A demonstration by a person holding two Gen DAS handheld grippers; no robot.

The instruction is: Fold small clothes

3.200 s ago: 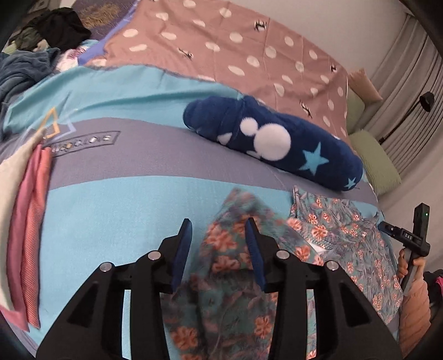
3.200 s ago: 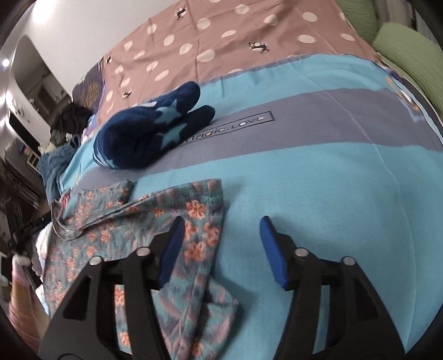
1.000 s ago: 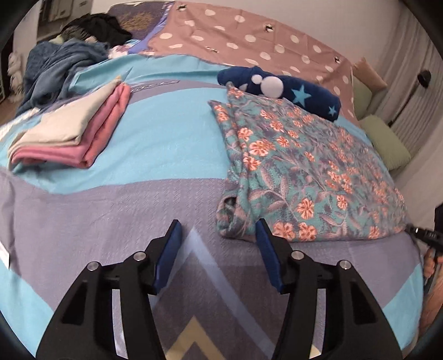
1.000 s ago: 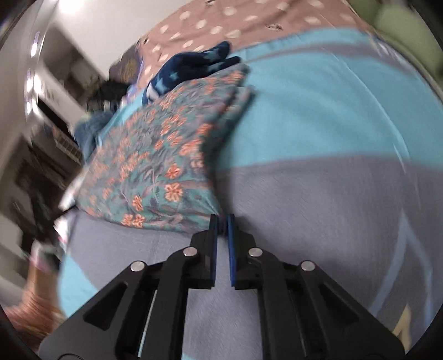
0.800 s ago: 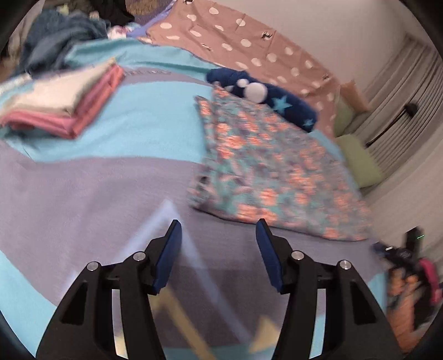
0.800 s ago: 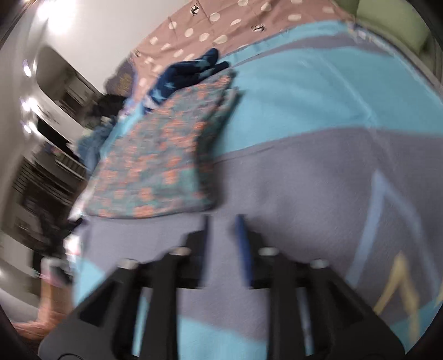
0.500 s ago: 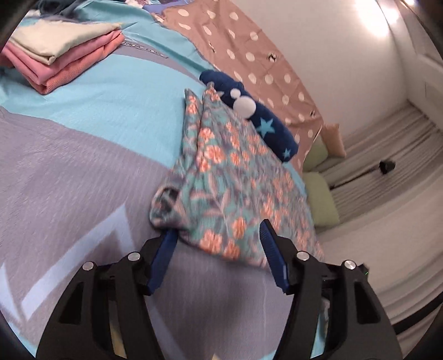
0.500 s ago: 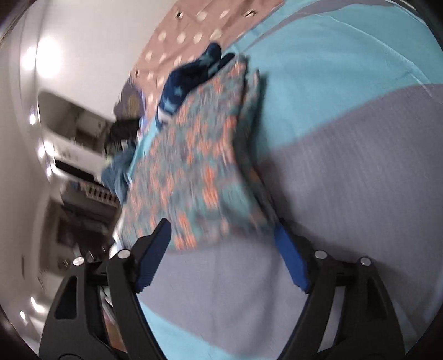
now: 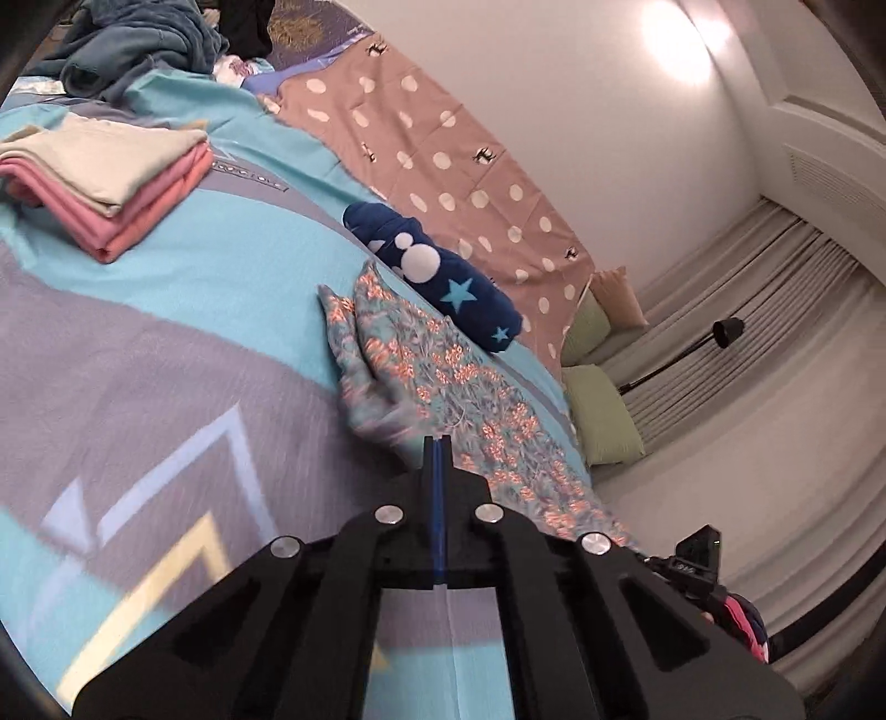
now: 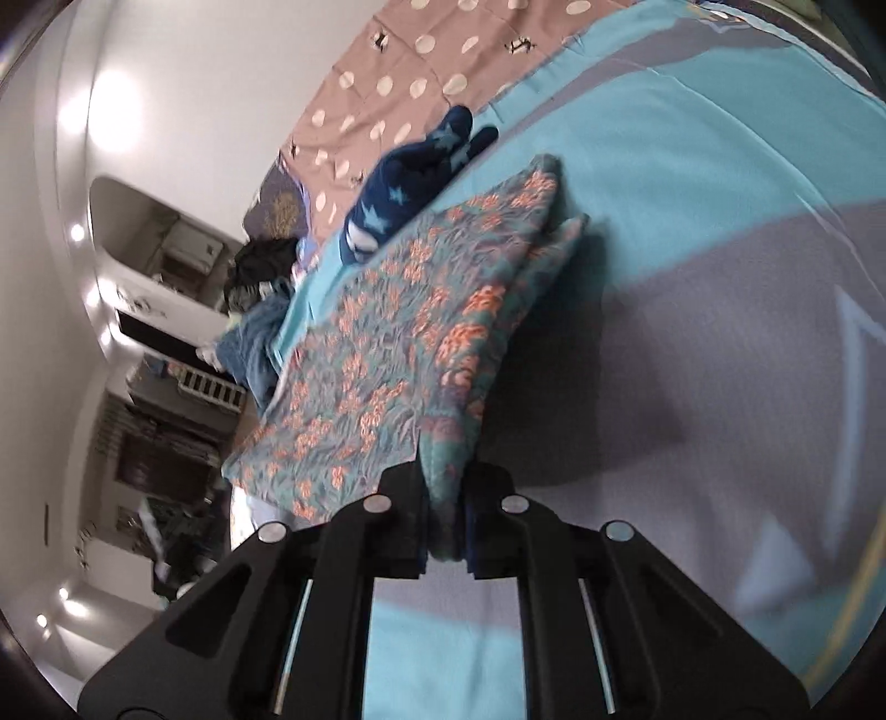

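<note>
A teal garment with orange flowers [image 9: 443,376] lies half folded on the blue and grey bedspread [image 9: 166,354]. My left gripper [image 9: 436,448] is shut at the garment's near edge; its jaws meet with no cloth visible between them. My right gripper [image 10: 443,487] is shut on the floral garment [image 10: 398,343] at its near corner, and the cloth bunches between the fingers and lifts off the bed [image 10: 720,343].
A dark blue garment with stars [image 9: 437,277] lies just behind the floral one. A folded cream and pink stack [image 9: 105,171] sits at the far left. A rumpled blue pile [image 9: 138,50] lies beyond it. Green cushions [image 9: 603,415] lie at the bed's right edge.
Both grippers were open half a second ago and are now shut. The right one has closed on the garment's near corner and the cloth has risen; the left has closed at the near edge.
</note>
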